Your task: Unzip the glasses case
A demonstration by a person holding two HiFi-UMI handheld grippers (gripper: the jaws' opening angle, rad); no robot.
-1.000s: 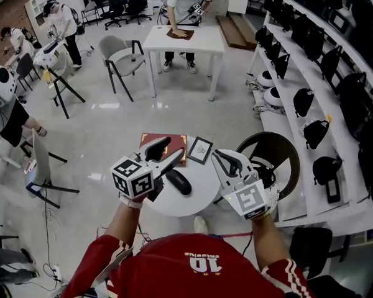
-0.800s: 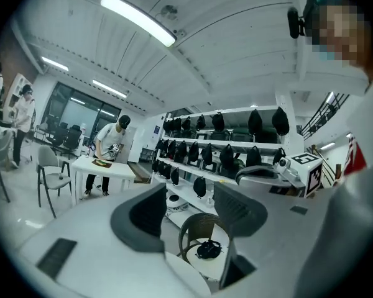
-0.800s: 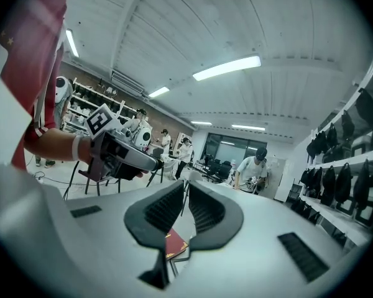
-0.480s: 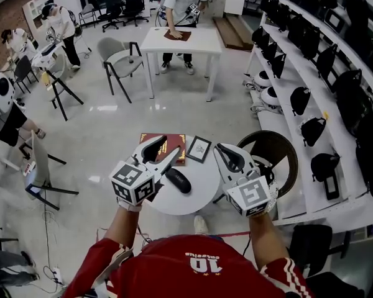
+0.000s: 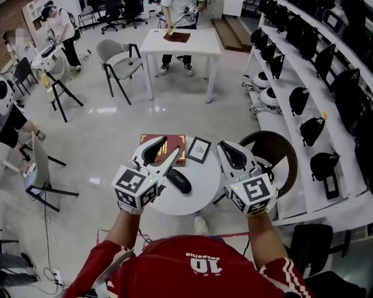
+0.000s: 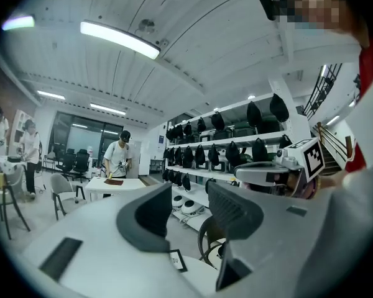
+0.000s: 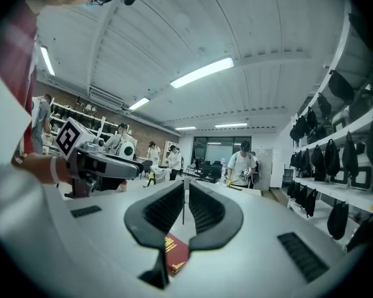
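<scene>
A person stands over a small round white desk, seen from above, with a two-jaw gripper in each hand. The dark, oval glasses case lies flat on the desk. From this height I cannot tell whether its zip is closed or open.

The left gripper is held level just left of the case and above it, not touching it. Its jaws stand partly apart with nothing between them, and they have just been closing. The right gripper is held level well to the right of the case, jaws closed together and empty. With the case lying free between two raised grippers, this could be a pause on the way in to the zip or a drawing back from it.

Behind the case lie a red book and a small picture frame. The book's cover has gold print, too small to read. The person's red shirt shows the number 10, with smaller unreadable lettering beside it. Each gripper carries a cube with black-and-white square markers.
</scene>
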